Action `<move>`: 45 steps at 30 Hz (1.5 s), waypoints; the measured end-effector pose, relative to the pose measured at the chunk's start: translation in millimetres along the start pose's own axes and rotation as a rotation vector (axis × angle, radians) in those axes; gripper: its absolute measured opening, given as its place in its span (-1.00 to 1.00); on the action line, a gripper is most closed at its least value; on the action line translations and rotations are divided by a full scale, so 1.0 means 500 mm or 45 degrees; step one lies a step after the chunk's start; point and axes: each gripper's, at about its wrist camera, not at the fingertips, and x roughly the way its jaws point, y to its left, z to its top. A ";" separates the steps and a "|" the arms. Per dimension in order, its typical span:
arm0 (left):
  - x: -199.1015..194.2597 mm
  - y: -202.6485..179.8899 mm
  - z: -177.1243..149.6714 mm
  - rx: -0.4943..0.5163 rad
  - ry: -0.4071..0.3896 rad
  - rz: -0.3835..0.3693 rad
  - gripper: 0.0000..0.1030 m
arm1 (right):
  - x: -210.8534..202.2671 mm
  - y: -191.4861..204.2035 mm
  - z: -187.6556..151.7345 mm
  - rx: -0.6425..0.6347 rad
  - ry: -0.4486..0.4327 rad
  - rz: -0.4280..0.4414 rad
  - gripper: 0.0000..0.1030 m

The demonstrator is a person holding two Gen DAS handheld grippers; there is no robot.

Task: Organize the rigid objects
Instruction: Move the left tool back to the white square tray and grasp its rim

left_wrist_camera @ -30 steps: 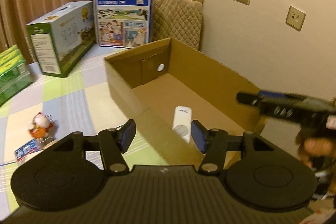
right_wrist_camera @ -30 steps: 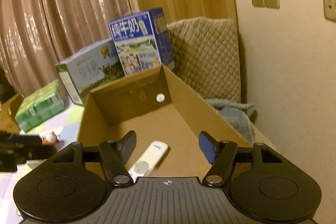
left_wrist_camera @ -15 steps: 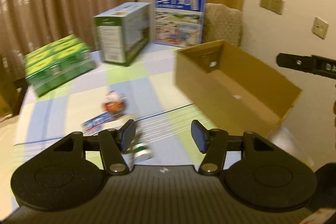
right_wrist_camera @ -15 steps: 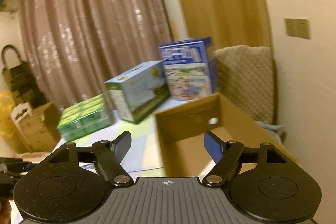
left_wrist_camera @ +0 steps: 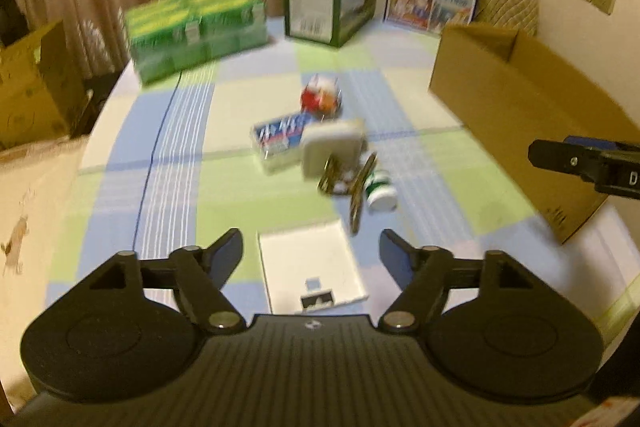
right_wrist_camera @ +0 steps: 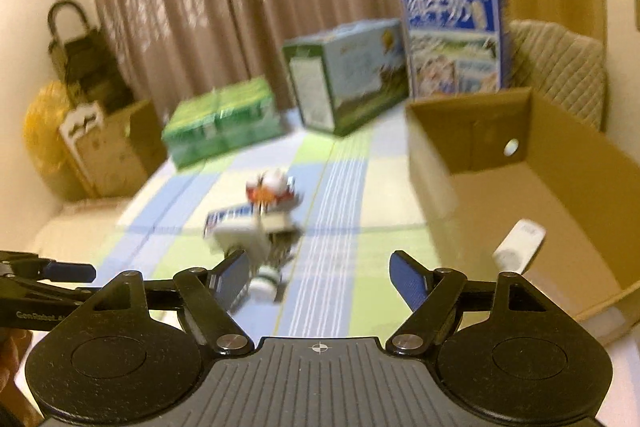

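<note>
Now my left gripper [left_wrist_camera: 311, 247] is opening, empty, and the right gripper [right_wrist_camera: 318, 273] stands wide, empty. The card [left_wrist_camera: 310, 273] at six o'clock looks light, stiff and flat, so I'd pinch its edge.

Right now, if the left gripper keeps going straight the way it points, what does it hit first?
Probably the flat white card lying on the checked tablecloth, right ahead between the left gripper's opening, empty jaws. The picture is blurred, so depth is uncertain.
</note>
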 end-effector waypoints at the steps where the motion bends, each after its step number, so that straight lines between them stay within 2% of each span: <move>1: 0.014 0.003 -0.010 -0.013 0.015 0.006 0.51 | 0.012 0.003 -0.004 -0.007 0.017 0.005 0.45; 7: 0.086 0.014 -0.057 -0.040 0.082 0.000 0.83 | 0.073 0.011 -0.028 -0.010 0.109 0.017 0.45; 10: 0.122 0.020 -0.065 -0.050 0.125 -0.006 0.83 | 0.092 0.013 -0.032 -0.021 0.135 0.006 0.45; 21: 0.200 0.018 -0.042 -0.093 0.158 -0.046 0.88 | 0.147 0.015 -0.029 -0.011 0.208 -0.025 0.45; 27: 0.228 -0.003 -0.040 0.034 0.159 0.024 0.93 | 0.181 0.013 -0.025 -0.015 0.232 -0.038 0.45; 30: 0.233 0.006 -0.039 0.043 0.153 0.015 0.92 | 0.189 0.013 -0.023 -0.018 0.234 -0.034 0.45; 33: 0.230 0.019 -0.032 0.064 0.155 -0.012 0.76 | 0.192 0.017 -0.023 -0.038 0.237 -0.023 0.45; 37: 0.231 0.035 -0.028 0.085 0.171 -0.043 0.74 | 0.201 0.024 -0.025 -0.069 0.250 -0.009 0.45; 45: 0.234 0.056 -0.027 0.109 0.138 -0.076 0.72 | 0.232 0.051 -0.026 -0.165 0.279 0.024 0.44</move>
